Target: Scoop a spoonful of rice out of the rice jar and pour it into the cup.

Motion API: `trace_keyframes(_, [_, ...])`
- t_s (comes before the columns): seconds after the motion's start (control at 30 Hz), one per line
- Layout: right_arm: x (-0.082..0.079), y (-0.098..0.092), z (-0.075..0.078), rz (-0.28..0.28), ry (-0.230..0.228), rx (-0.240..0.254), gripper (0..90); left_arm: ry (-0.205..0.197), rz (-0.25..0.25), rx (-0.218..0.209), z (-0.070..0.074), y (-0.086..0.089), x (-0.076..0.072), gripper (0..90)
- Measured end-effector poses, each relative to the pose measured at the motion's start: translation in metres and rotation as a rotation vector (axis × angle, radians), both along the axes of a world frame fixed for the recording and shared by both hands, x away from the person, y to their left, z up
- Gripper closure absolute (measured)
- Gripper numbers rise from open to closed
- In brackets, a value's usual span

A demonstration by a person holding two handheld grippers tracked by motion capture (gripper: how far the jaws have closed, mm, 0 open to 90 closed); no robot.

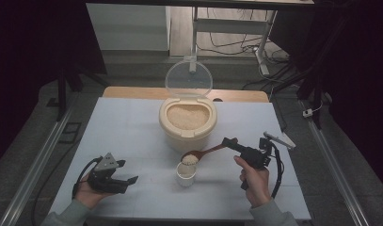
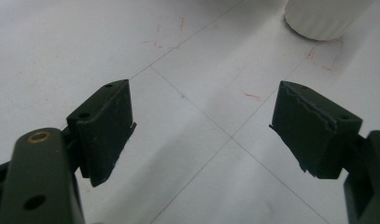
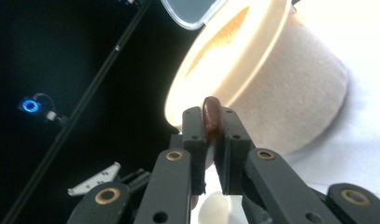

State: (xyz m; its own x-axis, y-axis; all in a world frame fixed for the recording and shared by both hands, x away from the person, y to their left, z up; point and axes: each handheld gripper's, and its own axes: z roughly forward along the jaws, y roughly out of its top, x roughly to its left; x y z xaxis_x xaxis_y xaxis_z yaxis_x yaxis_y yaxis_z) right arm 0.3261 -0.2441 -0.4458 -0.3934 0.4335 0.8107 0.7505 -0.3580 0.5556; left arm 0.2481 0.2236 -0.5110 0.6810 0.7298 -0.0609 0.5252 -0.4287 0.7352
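From the high view, the right gripper [image 1: 230, 142] pinches the handle of a wooden spoon [image 1: 204, 152], its rice-heaped bowl right over the small white cup [image 1: 186, 173], just in front of the open rice container [image 1: 187, 120]. The left gripper [image 1: 126, 172] rests well apart near the table's [image 1: 128, 127] left corner.

Left gripper view: jaws spread wide over bare table, cup [image 2: 324, 17] at the top edge.

Right gripper view: jaws clamped tight on the spoon handle [image 3: 211, 116], container [image 3: 271, 84] behind

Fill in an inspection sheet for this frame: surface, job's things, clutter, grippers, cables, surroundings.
Surface: white table, faint red marks.
Job's things: wooden spoon heaped with rice over the white cup; rice container behind, clear lid raised.
Clutter: nothing seen.
Grippers: right gripper shut on the spoon's handle; left gripper open, empty, low over the table.
Cables: one trails from each gripper; more on the floor beyond.
Surroundings: dark, stands and rails at the sides.
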Motion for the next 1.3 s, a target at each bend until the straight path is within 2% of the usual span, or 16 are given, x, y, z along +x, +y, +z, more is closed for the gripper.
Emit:
trace_keyframes(0.23, [0.001, 0.005, -0.004, 0.003, -0.008, -0.059, 83.6, 0.002, -0.003, 0.001, 0.000, 0.000, 0.000, 20.1])
trace_keyframes(0.53, [0.000, 0.015, 0.005, 0.017, -0.072, -0.155, 83.6, 0.003, -0.002, 0.001, -0.001, 0.000, 0.000, 20.1])
trace_keyframes(0.7, [-0.004, 0.019, 0.008, 0.021, -0.132, -0.201, 83.6, 0.004, -0.001, 0.002, -0.001, 0.000, 0.000, 20.2])
trace_keyframes(0.8, [-0.007, 0.020, 0.010, 0.022, -0.174, -0.213, 83.6, 0.004, -0.003, 0.002, -0.001, 0.000, 0.000, 20.2])
trace_keyframes(0.87, [-0.009, 0.021, 0.012, 0.027, -0.213, -0.219, 83.6, 0.003, -0.002, 0.002, -0.001, 0.000, 0.000, 20.2])
trace_keyframes(1.13, [-0.021, 0.027, 0.023, 0.057, -0.355, -0.303, 83.6, 0.002, -0.001, 0.002, -0.001, 0.000, 0.000, 20.2])
trace_keyframes(1.2, [-0.022, 0.028, 0.024, 0.065, -0.370, -0.307, 83.6, 0.005, 0.001, 0.002, -0.001, 0.000, 0.001, 20.2])
trace_keyframes(1.3, [-0.022, 0.027, 0.023, 0.070, -0.370, -0.285, 83.6, 0.004, -0.001, 0.003, -0.001, 0.000, 0.000, 20.2])
